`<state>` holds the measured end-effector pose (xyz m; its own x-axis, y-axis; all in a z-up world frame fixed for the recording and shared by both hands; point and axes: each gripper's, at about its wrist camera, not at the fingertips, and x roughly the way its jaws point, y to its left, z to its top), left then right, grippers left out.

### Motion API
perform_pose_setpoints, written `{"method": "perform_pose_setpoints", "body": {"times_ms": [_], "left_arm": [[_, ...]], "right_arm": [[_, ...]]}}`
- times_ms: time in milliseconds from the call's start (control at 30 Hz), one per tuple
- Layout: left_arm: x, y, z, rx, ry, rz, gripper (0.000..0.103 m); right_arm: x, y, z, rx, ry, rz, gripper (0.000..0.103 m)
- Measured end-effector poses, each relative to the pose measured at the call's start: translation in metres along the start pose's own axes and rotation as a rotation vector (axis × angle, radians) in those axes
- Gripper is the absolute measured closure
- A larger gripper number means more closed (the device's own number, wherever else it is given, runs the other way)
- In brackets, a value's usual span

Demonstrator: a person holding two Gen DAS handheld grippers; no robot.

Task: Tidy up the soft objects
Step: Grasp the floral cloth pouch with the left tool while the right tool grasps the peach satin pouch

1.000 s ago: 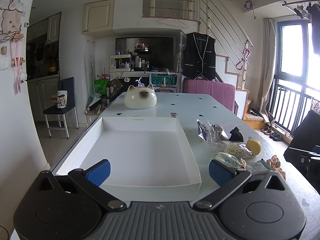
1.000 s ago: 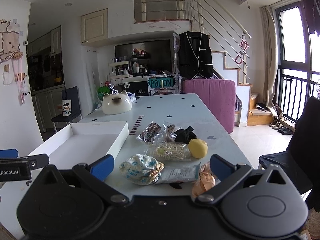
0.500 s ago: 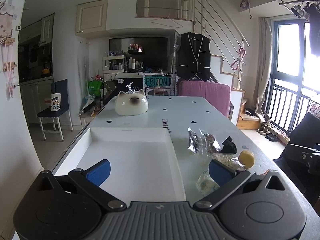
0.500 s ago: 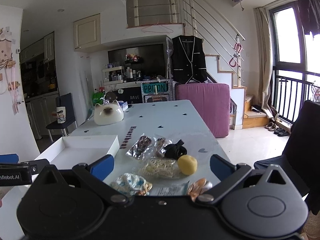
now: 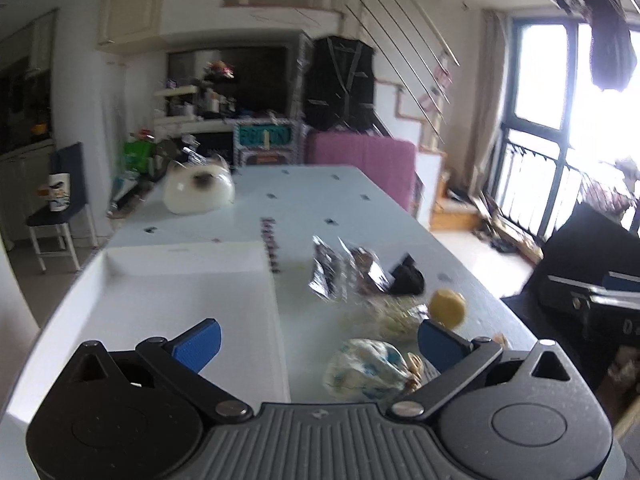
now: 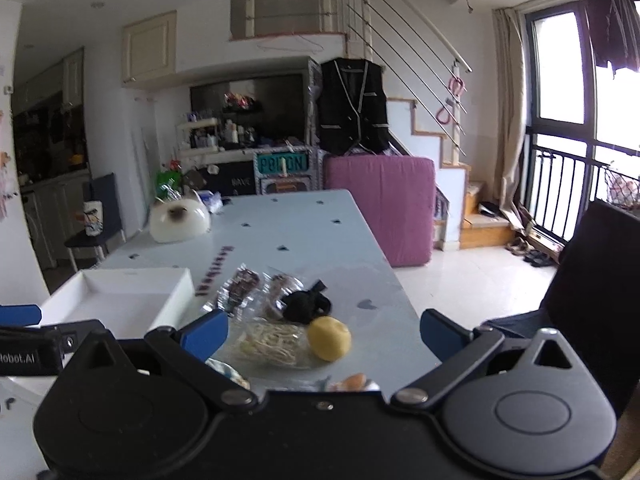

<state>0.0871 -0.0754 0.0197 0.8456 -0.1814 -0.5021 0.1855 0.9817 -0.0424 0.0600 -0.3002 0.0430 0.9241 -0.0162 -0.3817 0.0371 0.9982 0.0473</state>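
Both sets of jaws stand wide apart with nothing between the pads. Just ahead of the left gripper (image 5: pixel 316 338), low between its fingers, lies a pale printed pouch (image 5: pixel 366 370); the white tray (image 5: pixel 276 280) sits ahead and to its left, with nothing visible in it. Ahead of the right gripper (image 6: pixel 324 330), between its fingers, are a clear bag of noodle-like strands (image 6: pixel 272 344) and a yellow ball (image 6: pixel 329 338) touching it, with a black item (image 6: pixel 306 306) and foil packets (image 6: pixel 244 286) just beyond. Nothing is sorted yet, I judge. The items crowd together, so closing on one may drag its neighbour; the ball could roll off the table (image 6: pixel 304 224) edge, and slick bags may slip from the pads
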Motion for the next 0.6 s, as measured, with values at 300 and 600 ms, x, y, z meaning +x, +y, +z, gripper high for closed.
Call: {"method": "perform_pose_setpoints", "body": {"times_ms": [300, 600], "left_arm": [[0.042, -0.019, -0.013, 0.027, 0.132, -0.077, 0.0], [0.068, -0.029, -0.015, 0.05, 0.167, -0.102, 0.002]], "right_arm": [[0.03, -0.018, -0.02, 0.021, 0.086, -0.011, 0.0], [0.056, -0.035, -0.044, 0.099, 0.184, -0.015, 0.0]]}}
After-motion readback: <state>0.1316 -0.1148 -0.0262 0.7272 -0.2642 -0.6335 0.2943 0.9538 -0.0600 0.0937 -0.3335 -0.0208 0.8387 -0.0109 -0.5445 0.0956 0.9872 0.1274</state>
